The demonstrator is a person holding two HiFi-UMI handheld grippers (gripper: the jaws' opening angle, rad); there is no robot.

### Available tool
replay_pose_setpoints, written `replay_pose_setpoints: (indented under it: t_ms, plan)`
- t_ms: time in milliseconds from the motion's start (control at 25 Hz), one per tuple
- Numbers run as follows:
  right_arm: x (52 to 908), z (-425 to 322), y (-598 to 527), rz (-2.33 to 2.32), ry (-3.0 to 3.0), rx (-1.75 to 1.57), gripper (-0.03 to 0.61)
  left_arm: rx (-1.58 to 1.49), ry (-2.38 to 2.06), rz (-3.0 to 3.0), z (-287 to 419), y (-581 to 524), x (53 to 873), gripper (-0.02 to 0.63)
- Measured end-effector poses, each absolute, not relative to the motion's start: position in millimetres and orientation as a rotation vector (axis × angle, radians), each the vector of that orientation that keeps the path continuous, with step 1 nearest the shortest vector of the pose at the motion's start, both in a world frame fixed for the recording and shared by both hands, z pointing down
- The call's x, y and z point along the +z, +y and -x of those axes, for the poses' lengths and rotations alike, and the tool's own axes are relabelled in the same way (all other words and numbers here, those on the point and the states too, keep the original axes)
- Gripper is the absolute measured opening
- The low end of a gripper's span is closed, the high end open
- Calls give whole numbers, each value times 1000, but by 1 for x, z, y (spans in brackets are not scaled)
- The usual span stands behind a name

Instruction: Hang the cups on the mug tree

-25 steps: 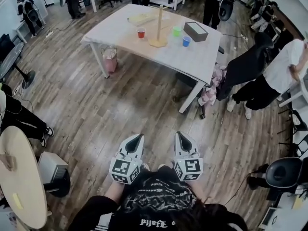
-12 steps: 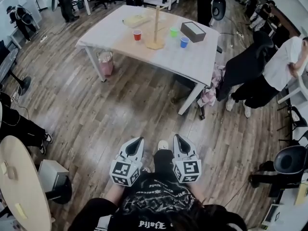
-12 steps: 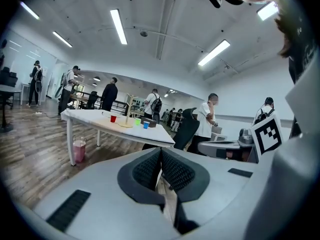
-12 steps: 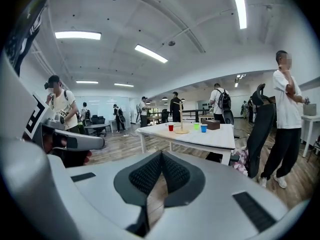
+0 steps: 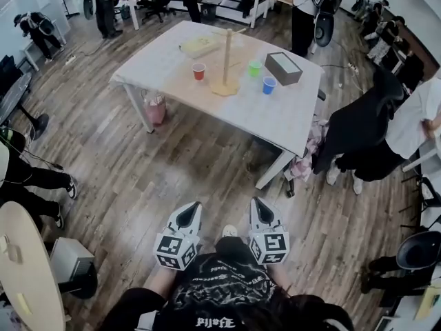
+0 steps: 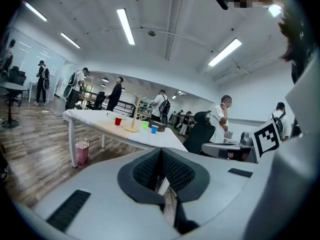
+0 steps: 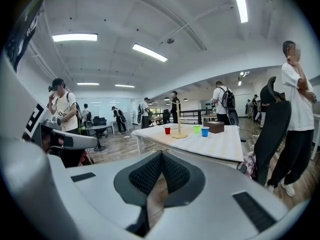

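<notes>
In the head view, the left gripper (image 5: 195, 206) and the right gripper (image 5: 255, 203) are held side by side close to the person's body, both clenched on nothing and well apart from the table (image 5: 275, 116). The task looks not yet begun. The mug tree (image 5: 226, 55) stands bare near the table's middle, and all three cups sit on the tabletop around its base: the red cup (image 5: 199, 71) to its left, the green cup (image 5: 255, 68) and the blue cup (image 5: 269, 85) to its right. A dark box (image 5: 283, 68) lies just beyond the blue cup. All three cups remain to be hung. The wooden floor (image 5: 186, 157) between the person and the table's near edge is open. A pink bag (image 5: 157, 107) sits under the table's left end, and a dark-draped chair (image 5: 358, 116) crowds its right corner. The left gripper view shows that gripper's ribbed pads pressed together with nothing between them; the table lies ahead, its long edge and a leg facing the gripper. The right gripper view shows the same closed, empty pads. The cups and tree stand well in from the table edge, with a clear path over the floor and the chair close at the right.
</notes>
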State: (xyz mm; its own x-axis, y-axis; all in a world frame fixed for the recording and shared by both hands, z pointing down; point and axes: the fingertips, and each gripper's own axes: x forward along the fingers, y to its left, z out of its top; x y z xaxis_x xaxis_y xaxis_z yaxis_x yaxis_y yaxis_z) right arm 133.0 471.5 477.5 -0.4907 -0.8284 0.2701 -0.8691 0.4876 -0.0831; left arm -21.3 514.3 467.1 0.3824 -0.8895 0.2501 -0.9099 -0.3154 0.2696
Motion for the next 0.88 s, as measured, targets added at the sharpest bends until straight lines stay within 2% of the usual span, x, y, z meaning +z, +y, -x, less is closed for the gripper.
replay_pose_setpoints:
  t_ms: [400, 880]
  plan:
    - [486, -165, 355, -1376, -2577, 320, 9, 79, -1627, -2246, -16, 407, 470, 20]
    - [499, -208, 276, -1334, -2599, 371, 9, 61, -1638, -2193, -59, 326, 477, 21]
